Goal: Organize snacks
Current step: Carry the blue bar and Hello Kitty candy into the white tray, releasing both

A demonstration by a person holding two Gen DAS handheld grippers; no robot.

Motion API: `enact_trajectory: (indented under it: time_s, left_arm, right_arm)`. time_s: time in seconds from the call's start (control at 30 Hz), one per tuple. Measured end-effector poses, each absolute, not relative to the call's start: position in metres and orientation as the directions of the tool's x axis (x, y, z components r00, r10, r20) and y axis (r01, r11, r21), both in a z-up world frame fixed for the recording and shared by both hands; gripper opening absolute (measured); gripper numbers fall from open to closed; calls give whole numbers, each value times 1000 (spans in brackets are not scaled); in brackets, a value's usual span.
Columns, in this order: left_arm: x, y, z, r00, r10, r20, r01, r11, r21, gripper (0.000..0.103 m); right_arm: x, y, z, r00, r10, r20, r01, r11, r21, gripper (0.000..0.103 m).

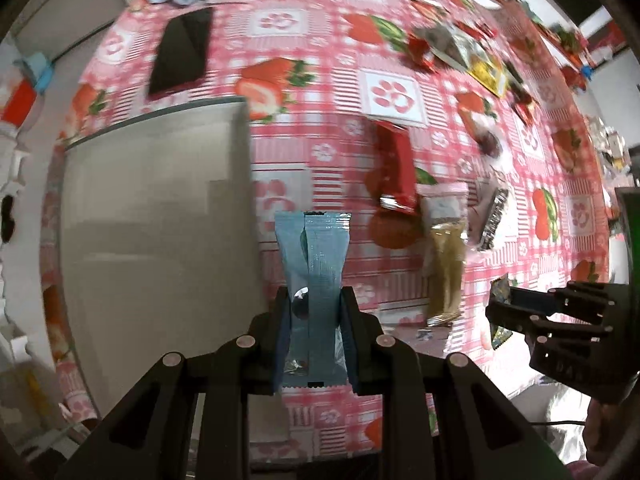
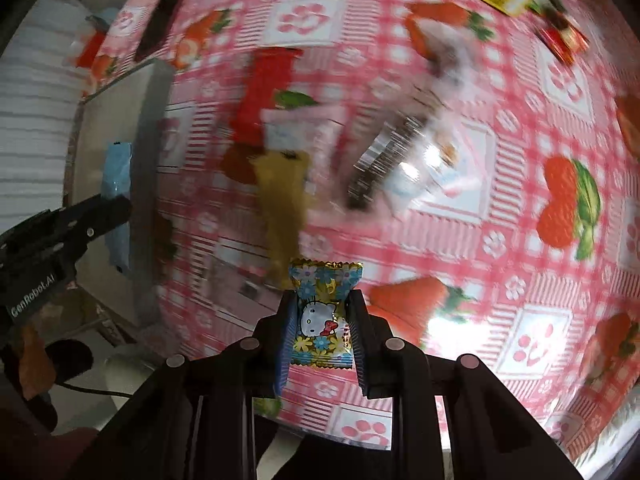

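Observation:
My left gripper (image 1: 314,300) is shut on a light blue snack packet (image 1: 316,256) and holds it above the table, just right of a grey tray (image 1: 156,216). My right gripper (image 2: 322,308) is shut on a small cartoon-cat candy packet (image 2: 322,320) with flowers, above the pink checked tablecloth (image 2: 480,200). The right gripper also shows at the right edge of the left wrist view (image 1: 500,312). The left gripper with the blue packet shows at the left of the right wrist view (image 2: 116,200), over the tray (image 2: 120,128).
Loose snacks lie in the middle of the table: a red packet (image 1: 394,168), a tan packet (image 1: 444,256), a silver barcode packet (image 1: 494,216). A black flat object (image 1: 182,52) lies beyond the tray. Further snacks (image 1: 452,48) are scattered at the far right. The right wrist view is blurred.

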State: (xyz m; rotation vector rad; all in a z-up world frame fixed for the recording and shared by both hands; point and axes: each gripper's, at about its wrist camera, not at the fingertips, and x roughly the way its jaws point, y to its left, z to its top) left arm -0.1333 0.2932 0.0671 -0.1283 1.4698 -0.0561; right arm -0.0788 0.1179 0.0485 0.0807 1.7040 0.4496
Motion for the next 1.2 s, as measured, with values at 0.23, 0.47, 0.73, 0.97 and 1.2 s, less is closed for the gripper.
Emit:
enact_trajectory:
  time_s: [0.23, 0.47, 0.73, 0.97, 1.2]
  left_arm:
    - [-156, 349, 77, 125, -42, -991, -170, 983, -63, 26]
    - [-185, 397, 68, 102, 26, -994, -285, 959, -4, 26]
    - [-207, 430, 52, 57, 50, -997, -352, 936, 27, 26]
    - [-211, 442, 38, 28, 69, -997, -359, 932, 54, 26]
    - [-213, 437, 35, 20, 104, -994, -333, 938, 92, 29]
  right_arm:
    - [-91, 194, 53, -197, 302, -933, -342, 871, 354, 27]
    - [-95, 277, 63, -236, 306, -922, -495, 779, 385, 27]
    - [-108, 347, 52, -284, 288, -915, -586, 703, 403, 27]
    - [-114, 384, 34, -316, 251, -915, -599, 695, 398, 27]
    - [-111, 384, 24, -332, 227, -915, -584, 713, 389, 28]
